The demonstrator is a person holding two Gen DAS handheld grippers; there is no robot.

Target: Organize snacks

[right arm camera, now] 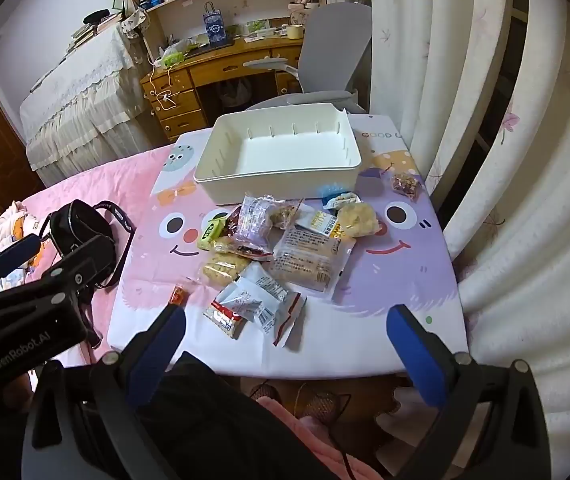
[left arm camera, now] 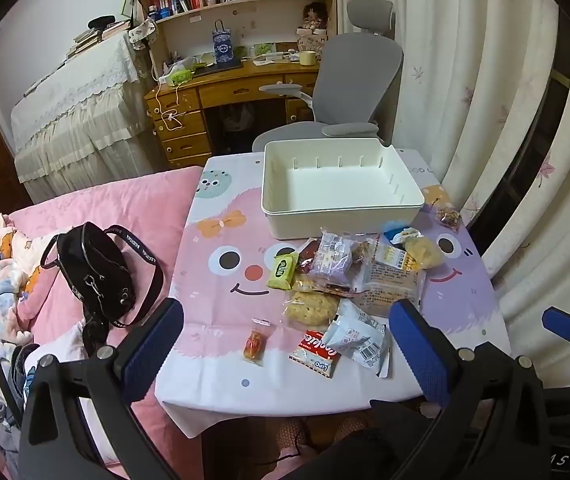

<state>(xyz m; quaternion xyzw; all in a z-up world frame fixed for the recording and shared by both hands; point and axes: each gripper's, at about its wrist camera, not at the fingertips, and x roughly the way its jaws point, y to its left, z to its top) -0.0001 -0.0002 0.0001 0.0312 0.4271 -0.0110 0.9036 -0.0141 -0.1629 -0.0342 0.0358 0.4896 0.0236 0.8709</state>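
Note:
A white plastic bin (left arm camera: 341, 210) (right arm camera: 285, 188) stands empty at the far side of a small table with a cartoon cloth (left arm camera: 213, 356) (right arm camera: 397, 280). In front of it lies a loose pile of wrapped snacks (left arm camera: 349, 272) (right arm camera: 281, 240): a green packet (left arm camera: 282, 270), a round cookie (left arm camera: 311, 308), a red-and-white cookie pack (left arm camera: 317, 354), a small orange sweet (left arm camera: 254, 344) (right arm camera: 177, 295), a large biscuit bag (right arm camera: 309, 260). My left gripper (left arm camera: 285, 344) hovers open near the table's front edge. My right gripper (right arm camera: 285, 344) is open too, nothing between its fingers.
A black handbag (left arm camera: 97, 276) (right arm camera: 81, 232) lies on the pink bed left of the table. A grey office chair (left arm camera: 357, 80) and a wooden desk with shelves stand behind. White curtains (right arm camera: 505, 160) hang close on the right. The person's dark lap is below.

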